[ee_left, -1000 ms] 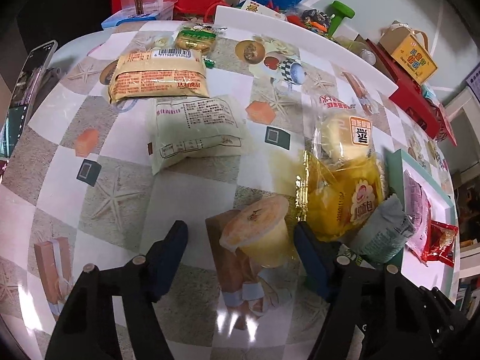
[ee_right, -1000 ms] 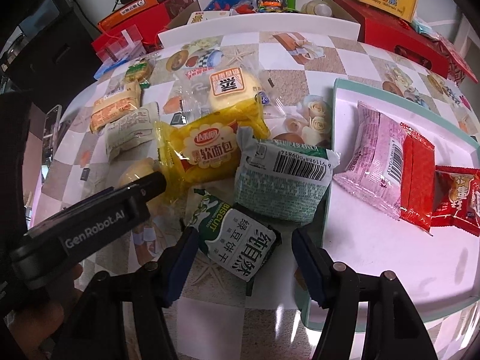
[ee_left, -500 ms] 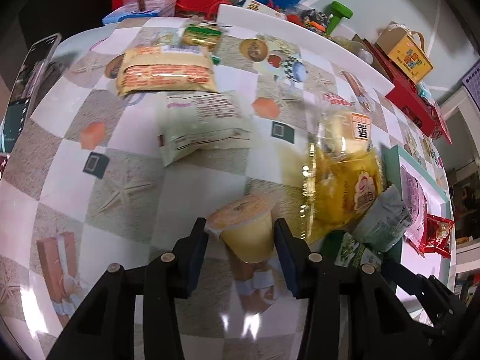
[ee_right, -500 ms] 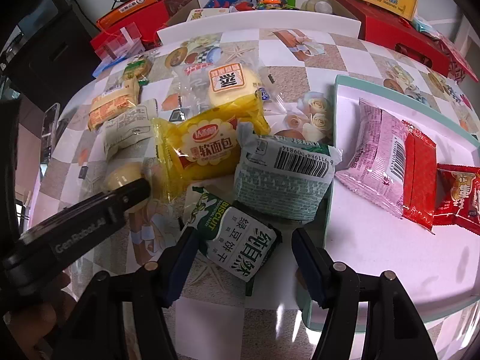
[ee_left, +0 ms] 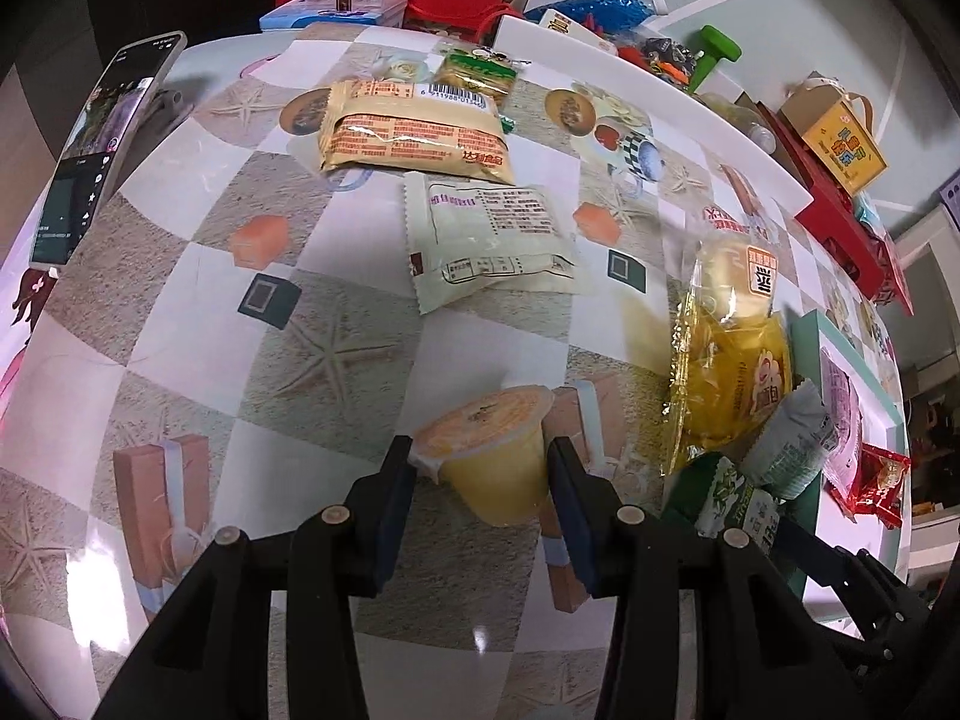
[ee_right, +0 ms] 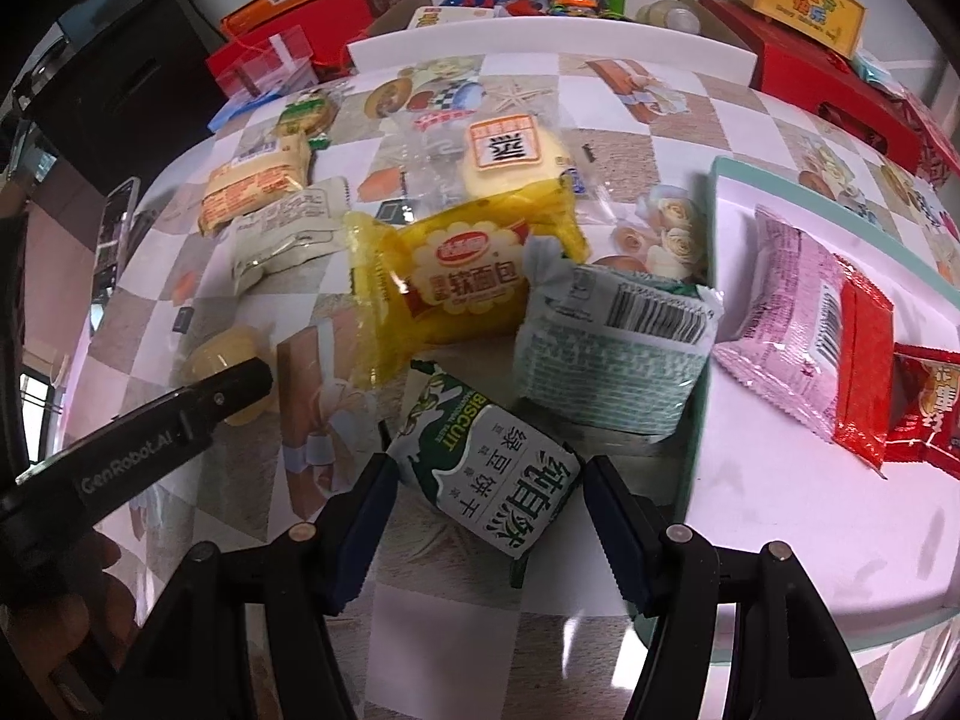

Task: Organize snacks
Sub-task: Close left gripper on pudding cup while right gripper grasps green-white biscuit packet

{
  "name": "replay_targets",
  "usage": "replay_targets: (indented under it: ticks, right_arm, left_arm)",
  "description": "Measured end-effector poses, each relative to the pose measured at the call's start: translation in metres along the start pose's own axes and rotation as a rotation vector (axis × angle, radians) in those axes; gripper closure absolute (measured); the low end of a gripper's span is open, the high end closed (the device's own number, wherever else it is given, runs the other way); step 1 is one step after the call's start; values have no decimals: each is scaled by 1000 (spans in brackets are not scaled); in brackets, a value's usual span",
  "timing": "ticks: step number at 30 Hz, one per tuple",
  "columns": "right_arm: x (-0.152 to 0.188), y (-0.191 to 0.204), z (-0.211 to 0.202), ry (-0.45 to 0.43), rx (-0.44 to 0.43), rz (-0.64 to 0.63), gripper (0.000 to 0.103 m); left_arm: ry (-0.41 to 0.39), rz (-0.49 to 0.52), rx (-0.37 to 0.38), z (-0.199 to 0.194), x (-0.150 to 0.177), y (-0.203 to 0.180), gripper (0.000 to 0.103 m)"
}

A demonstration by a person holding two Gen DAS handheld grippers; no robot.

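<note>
Both of my left jaws press on the sides of a yellow jelly cup (ee_left: 489, 456), so the left gripper (ee_left: 480, 483) has it clamped, tilted with its foil lid facing up and away from me. My right gripper (ee_right: 486, 495) stands part open around a green-and-white biscuit pack (ee_right: 486, 480); the left pad looks to touch the pack's edge and the right pad sits close to its corner, but I cannot tell whether they actually squeeze it. That pack lies on the checkered tablecloth (ee_left: 198, 324) just beside the teal-rimmed white tray (ee_right: 714, 180). Behind it a pale green packet (ee_right: 612, 348) leans against the tray's rim, touching a yellow bread bag (ee_right: 456, 282). On the tray lie a pink packet (ee_right: 786, 312) and red packets (ee_right: 864, 360). Farther off in the left view, a cream sachet (ee_left: 492, 243) and an orange-printed packet (ee_left: 414, 132) rest on the cloth, well apart from the cup.
</note>
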State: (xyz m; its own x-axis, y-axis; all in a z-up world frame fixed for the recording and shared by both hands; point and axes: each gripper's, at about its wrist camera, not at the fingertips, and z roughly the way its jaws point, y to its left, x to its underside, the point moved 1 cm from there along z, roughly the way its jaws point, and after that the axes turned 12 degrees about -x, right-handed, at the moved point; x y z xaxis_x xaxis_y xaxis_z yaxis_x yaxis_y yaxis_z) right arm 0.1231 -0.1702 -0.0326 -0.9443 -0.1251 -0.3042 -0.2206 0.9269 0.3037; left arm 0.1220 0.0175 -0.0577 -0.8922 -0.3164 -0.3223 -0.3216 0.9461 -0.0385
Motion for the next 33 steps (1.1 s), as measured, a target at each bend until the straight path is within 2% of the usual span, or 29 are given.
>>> replay_targets:
  ticks: [4, 12, 17, 33]
  right_arm:
    - [-1, 3, 4, -3, -8, -1, 34]
    - [-5, 2, 16, -7, -20, 31, 24]
    - [-9, 0, 19, -29, -44, 56, 13]
    - [-23, 3, 33, -96, 57, 78, 12]
  left_arm:
    - [-2, 8, -9, 0, 0, -1, 57]
    - [-2, 9, -11, 1, -2, -3, 56]
    - [1, -4, -11, -1, -2, 2, 56]
    - [-14, -32, -18, -9, 1, 7, 57]
